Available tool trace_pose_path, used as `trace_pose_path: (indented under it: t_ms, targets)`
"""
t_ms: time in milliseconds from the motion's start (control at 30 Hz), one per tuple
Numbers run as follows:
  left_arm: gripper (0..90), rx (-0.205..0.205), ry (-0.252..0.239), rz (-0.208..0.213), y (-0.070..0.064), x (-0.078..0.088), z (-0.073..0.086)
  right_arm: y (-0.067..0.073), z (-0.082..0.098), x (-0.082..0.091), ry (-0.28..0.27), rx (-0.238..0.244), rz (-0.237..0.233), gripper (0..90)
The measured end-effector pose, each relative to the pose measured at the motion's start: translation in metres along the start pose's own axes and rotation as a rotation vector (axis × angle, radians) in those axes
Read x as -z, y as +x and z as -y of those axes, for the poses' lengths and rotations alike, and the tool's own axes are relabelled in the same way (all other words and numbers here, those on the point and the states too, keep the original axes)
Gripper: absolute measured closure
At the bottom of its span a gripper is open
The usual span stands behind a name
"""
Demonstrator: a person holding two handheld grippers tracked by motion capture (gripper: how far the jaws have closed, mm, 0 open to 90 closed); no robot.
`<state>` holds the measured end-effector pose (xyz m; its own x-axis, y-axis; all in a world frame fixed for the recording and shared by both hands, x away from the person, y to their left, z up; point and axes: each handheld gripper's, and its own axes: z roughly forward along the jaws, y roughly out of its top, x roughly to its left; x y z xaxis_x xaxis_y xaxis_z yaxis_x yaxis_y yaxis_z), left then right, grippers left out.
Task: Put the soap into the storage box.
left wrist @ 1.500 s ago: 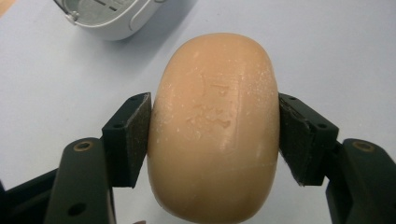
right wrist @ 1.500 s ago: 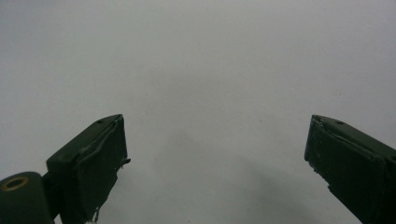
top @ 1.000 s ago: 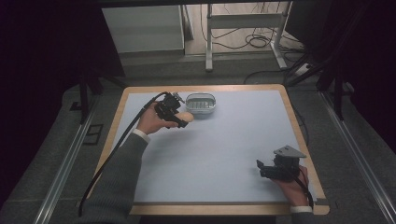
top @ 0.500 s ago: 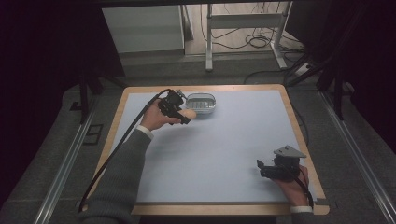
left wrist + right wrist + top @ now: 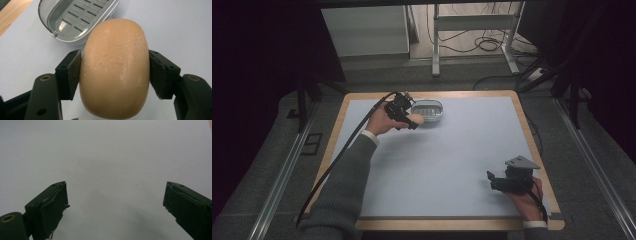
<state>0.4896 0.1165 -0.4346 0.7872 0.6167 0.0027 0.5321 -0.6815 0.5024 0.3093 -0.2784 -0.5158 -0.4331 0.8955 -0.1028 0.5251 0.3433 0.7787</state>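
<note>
Soap (image 5: pixel 115 67) clamped in left claw (image 5: pixel 115 72), base cut off | dish (image 5: pixel 75 17) part cropped | right claw (image 5: pixel 116 202) wide

The high view is dim toward its edges, dark from 8 to 11 o'clock. The table (image 5: pixel 437 165) is evenly lit, without glare. The left gripper view is bright and sharp; the soap (image 5: pixel 115 67) shows a soft sheen. The right gripper view is greyer, shadowed at 6 o'clock.

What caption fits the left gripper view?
Left gripper clamps a tan soap bar near an empty grey soap dish.
</note>
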Motion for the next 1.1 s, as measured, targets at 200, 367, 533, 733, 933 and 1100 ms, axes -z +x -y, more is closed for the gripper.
trace_pose_path:
  t_ms: [200, 367, 533, 733, 933, 1100]
  targets:
    - [33.3, 0.003, 0.000, 0.003, 0.004, -0.002, -0.005, 0.001, 0.000, 0.000, 0.003, 0.004, -0.001, 5.7]
    - [33.3, -0.001, 0.006, 0.004, 0.007, -0.008, -0.011, 0.001, 0.000, 0.000, 0.000, 0.005, -0.003, 5.7]
    - [33.4, -0.003, 0.001, 0.017, 0.009, -0.015, -0.018, 0.000, 0.000, 0.000, 0.000, 0.003, -0.003, 5.7]
    - [33.4, -0.002, 0.005, 0.027, 0.013, -0.016, -0.025, -0.002, 0.000, 0.000, -0.004, -0.005, -0.001, 5.7]
    - [33.4, -0.005, -0.005, 0.026, 0.014, -0.017, -0.033, 0.000, -0.001, 0.001, -0.009, 0.003, -0.007, 5.7]
    - [33.4, -0.013, -0.008, 0.023, 0.016, -0.018, -0.039, 0.000, -0.001, 0.002, -0.009, 0.002, -0.006, 5.7]
